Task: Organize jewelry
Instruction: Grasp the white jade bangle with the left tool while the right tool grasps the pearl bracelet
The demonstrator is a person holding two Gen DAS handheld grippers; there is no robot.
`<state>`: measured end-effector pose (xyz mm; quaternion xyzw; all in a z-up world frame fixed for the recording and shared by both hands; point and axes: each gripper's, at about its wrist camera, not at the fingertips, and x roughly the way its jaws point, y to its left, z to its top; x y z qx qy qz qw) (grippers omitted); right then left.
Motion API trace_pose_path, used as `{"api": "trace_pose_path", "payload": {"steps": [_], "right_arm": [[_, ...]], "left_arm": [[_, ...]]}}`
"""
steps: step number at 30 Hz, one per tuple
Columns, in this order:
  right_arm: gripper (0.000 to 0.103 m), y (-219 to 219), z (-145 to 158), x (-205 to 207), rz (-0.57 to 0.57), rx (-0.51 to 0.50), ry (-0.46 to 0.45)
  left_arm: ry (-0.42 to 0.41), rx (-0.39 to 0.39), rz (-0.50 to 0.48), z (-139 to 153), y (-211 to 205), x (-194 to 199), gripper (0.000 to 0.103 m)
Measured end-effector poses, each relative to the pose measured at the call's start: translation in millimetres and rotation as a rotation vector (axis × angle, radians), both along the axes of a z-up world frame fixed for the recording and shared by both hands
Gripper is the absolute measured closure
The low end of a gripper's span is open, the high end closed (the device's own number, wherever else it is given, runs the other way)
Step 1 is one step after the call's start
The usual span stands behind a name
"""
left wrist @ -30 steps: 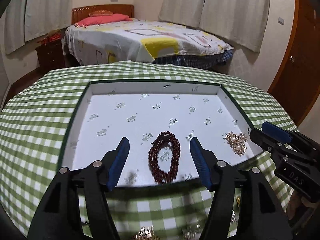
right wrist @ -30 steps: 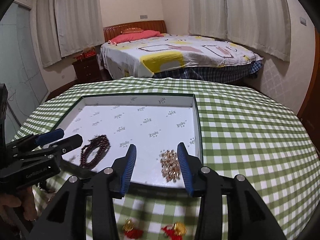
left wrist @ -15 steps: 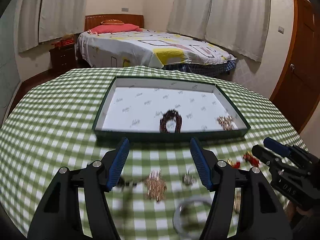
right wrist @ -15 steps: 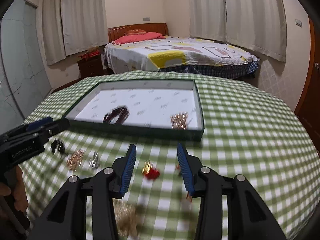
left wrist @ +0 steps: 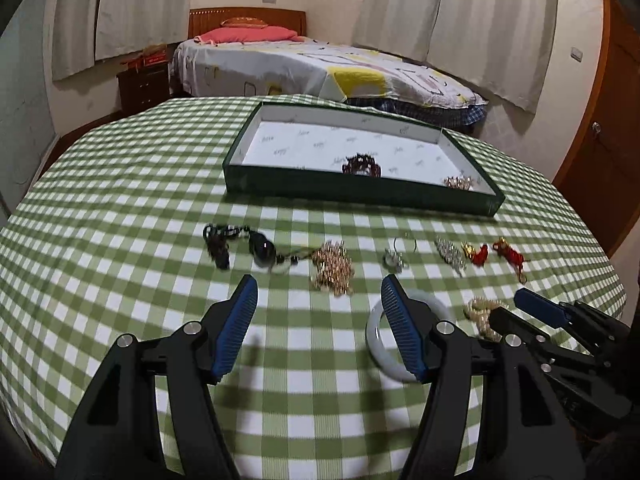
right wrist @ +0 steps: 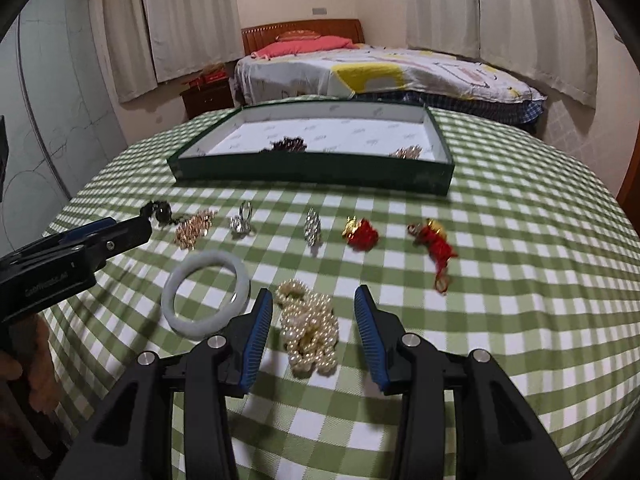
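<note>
This is a bedroom in a home. A bed (right wrist: 384, 68) with a wooden headboard (right wrist: 304, 29), a pink pillow (right wrist: 308, 45) and a patterned white and yellow cover stands at the far wall. A dark wooden nightstand (right wrist: 208, 96) sits beside it, with red items on top. Long pale curtains (right wrist: 188, 16) hang over the windows on both walls. A brown wooden door (left wrist: 608, 136) with a knob shows at the right edge of the left wrist view. In front, a round table under a green and white checked tablecloth (right wrist: 520, 280) carries household jewelry and a shallow green box (right wrist: 312, 168).
</note>
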<state>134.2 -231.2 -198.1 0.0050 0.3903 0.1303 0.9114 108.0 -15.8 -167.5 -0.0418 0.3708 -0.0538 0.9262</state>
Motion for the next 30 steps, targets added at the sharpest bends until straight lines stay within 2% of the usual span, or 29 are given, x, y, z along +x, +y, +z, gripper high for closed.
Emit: {"api": "trace_pose_path", "payload": {"steps": [4,6,7,9,12,17,20,30], "right_arm": [[0.060,3,-7,1,0.005,-0.008,0.027],[0.061,5,-10,1,0.008,-0.013,0.038],[0.064,5,-10,1,0.006,-0.018,0.035],[0.076,4,-10,1,0.007,-0.019,0.038],[0.080,1,-9,0,0.000,-0.009,0.042],[0.081,-9,-7,-2,-0.028,-0.001,0.039],[0.081,-19,-5,-3,-0.052,0.008,0.034],[0.081,-39,-3,-5,-0.097,0.042,0.026]], "left_arm": [[0.008,-0.006,0.006,-3,1,-4,0.039],[0.007,-0.005,0.007,-2,0,-5,0.034],[0.005,-0.007,0.005,-2,-1,-5,0.034],[0.005,-0.007,-0.003,-2,-3,-7,0.033],[0.009,0.001,-0.019,-4,-9,-9,0.033],[0.016,0.003,-0.046,-5,-20,-9,0.032],[0.027,-0.005,-0.066,-8,-29,-9,0.027],[0.068,-0.006,-0.111,-23,-56,-6,0.027]]}}
